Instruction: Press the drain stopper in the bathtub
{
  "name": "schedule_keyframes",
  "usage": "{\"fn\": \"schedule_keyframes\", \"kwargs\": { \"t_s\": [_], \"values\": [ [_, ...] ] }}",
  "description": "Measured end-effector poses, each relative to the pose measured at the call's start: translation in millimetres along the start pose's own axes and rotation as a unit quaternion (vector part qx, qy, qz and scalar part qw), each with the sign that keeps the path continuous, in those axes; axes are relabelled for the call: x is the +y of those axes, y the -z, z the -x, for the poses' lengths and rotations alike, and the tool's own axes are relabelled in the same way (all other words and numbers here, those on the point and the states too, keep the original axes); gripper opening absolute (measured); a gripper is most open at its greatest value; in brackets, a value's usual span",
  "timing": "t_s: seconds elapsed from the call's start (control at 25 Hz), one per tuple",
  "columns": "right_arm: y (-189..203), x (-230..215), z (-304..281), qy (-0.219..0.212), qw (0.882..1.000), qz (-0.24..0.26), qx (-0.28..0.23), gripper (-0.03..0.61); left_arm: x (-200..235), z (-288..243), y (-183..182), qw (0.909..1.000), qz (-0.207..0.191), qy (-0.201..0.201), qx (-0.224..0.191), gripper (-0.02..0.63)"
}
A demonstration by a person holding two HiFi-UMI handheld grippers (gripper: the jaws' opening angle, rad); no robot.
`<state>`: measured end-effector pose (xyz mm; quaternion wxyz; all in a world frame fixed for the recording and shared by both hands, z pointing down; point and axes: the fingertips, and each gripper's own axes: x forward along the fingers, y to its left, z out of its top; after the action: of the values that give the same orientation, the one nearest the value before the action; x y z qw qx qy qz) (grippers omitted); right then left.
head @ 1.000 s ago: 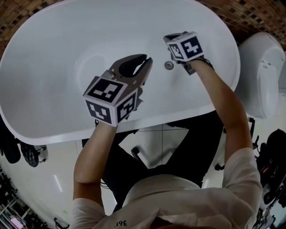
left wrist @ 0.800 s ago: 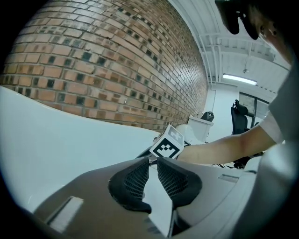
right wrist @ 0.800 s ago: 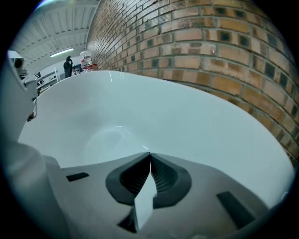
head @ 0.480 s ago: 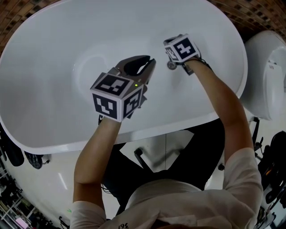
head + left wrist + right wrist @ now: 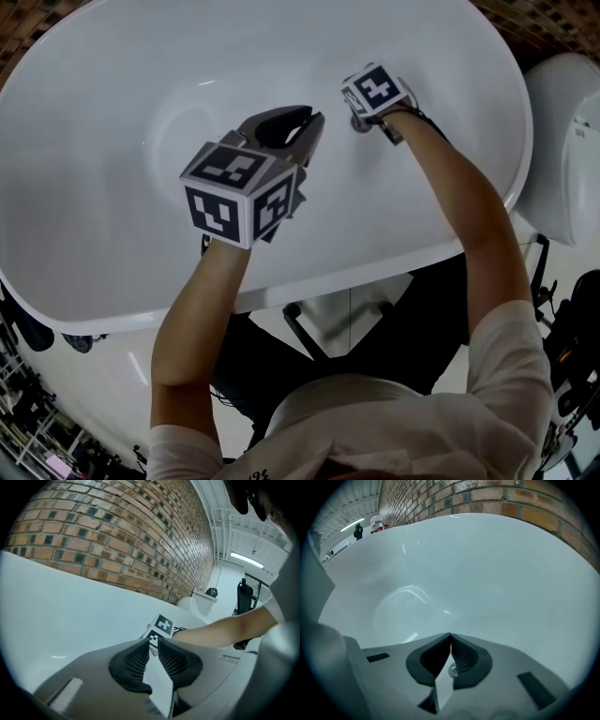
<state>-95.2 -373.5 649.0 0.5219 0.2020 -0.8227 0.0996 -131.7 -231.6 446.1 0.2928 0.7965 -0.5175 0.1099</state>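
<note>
White tub (image 5: 112,112), brick wall (image 5: 117,536) behind. Your right gripper (image 5: 450,635), jaws pressed together, at stopper (image 5: 453,670) on tub floor. Left gripper (image 5: 151,641) narrowly parted, empty. Off-centre push: your tips may skid off stopper.

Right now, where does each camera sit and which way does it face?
Head view: on the person's head, facing down into the bathtub; shows both arms, the left claw and right claw.
Left claw view: on the left claw, facing along its jaws toward the brick wall; shows the right arm.
Right claw view: on the right claw, facing down into the bathtub; the drain stopper shows beyond its jaws.
Shared: head and left claw views both show the right claw.
</note>
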Motion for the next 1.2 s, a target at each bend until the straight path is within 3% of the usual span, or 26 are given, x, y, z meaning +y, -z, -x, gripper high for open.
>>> {"fn": "schedule_keyframes", "kwargs": {
  "t_s": [0.36,0.64,1.2],
  "values": [
    [25,-7,-33,-0.007,0.999,0.004,0.044,0.015,10,-13,9,0.9998,0.013,0.001,0.018,0.051],
    [51,-7,-65,-0.049,0.995,-0.031,0.078,0.015,16,-29,24,0.9991,0.028,0.005,0.032,0.051],
    [109,-11,-115,-0.073,0.986,-0.057,0.141,0.014,21,-38,51,0.9961,0.065,0.013,0.058,0.046]
  ]
}}
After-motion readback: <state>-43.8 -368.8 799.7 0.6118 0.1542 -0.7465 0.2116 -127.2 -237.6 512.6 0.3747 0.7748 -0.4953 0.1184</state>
